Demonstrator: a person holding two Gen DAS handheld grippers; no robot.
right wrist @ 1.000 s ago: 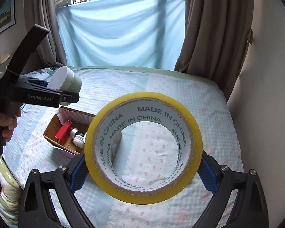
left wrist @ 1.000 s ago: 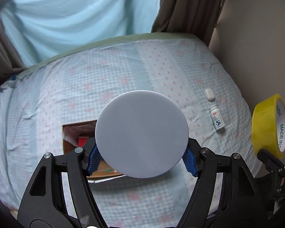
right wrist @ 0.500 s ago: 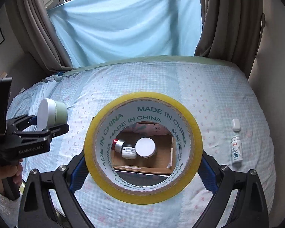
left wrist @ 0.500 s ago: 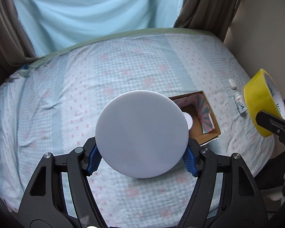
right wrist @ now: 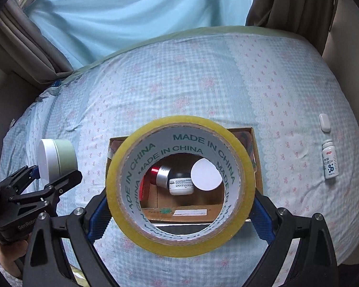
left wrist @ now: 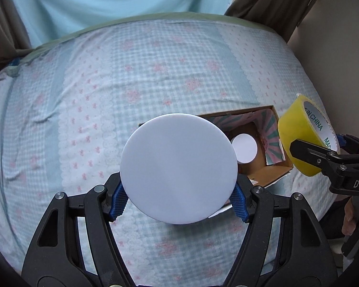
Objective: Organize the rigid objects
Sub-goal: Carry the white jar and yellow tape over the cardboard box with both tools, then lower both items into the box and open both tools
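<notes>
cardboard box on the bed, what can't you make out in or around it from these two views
- Left wrist view: most of the cardboard box is hidden by the white-lidded jar in the left tool.
- Right wrist view: the box's corners and left side are hidden by the tape roll in the right tool.
- Small bottle: label too small to read.

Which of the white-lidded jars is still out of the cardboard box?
The green jar clamped in the left hand-held gripper; the other two sit inside the box.
</notes>
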